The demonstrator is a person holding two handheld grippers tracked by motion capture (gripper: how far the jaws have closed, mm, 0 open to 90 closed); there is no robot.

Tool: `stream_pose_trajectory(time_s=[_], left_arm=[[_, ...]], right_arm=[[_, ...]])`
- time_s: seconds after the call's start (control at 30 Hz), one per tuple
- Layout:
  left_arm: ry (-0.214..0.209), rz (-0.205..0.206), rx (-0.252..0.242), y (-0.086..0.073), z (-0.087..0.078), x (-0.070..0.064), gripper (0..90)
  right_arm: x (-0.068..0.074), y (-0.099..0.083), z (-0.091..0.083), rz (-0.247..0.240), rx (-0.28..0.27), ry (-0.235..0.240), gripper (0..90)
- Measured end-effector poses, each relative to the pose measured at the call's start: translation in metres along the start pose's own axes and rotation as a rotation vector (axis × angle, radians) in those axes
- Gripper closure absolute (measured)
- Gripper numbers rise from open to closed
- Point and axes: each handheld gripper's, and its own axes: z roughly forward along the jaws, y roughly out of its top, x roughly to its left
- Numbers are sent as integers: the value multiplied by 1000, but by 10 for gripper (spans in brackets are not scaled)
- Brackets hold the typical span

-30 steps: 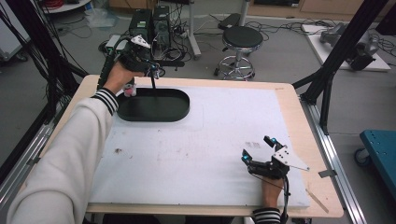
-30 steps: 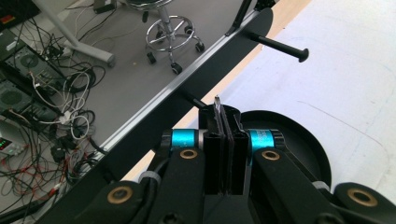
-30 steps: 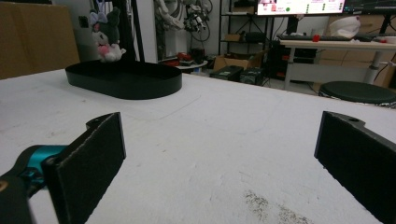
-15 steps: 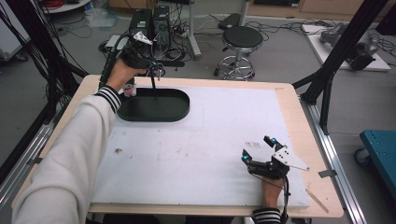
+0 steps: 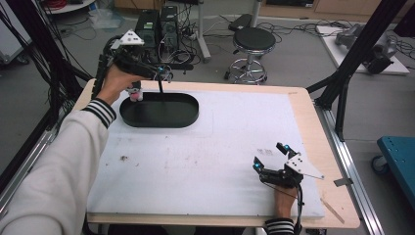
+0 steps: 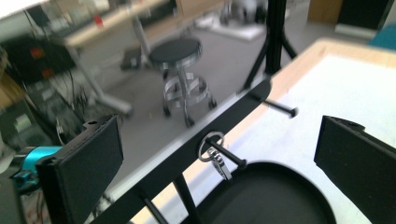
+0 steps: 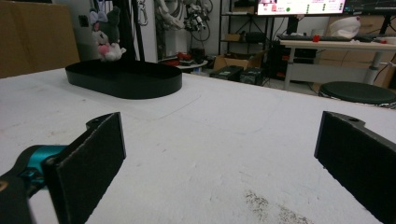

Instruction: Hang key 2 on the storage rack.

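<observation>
**Keychain on the peg, left jaws standing off**

My left gripper (image 5: 164,74) hovers over the back edge of the black tray (image 5: 188,113), jaws spread wide and empty. In its own view a key ring (image 6: 211,141) hangs on a peg of the black rack (image 6: 187,147), a small metal clasp dangling just below, above the tray. My right gripper (image 5: 270,157) rests on the white mat (image 5: 195,161), well apart, also wide open and holding nothing.

The risk I see: the ring sits loosely on a thin peg, so a careless nudge from either pad could knock it off, or jolt the rack itself.

The high view shows a small plush (image 5: 135,93) at the tray's rim; I think it hangs from that rack, but my hand hides the link. The right gripper view shows the plush (image 7: 107,39) plainly, as a pink-and-black figure.
</observation>
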Motion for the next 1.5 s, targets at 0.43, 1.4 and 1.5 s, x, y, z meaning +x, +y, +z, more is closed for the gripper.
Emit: stream_pose_trajectory(time_s=[0.43, 1.4, 1.5], left_arm=[[-65, -40, -260, -72, -113, -37, 17], [-17, -184, -338, -245, -146, -91, 17], [-8, -184, -331, -253, -144, -91, 17]], right_arm=[[0, 0, 0, -2, -2, -1, 11], [1, 0, 0, -10, 0, -4, 11], [1, 0, 0, -11, 1, -5, 11]])
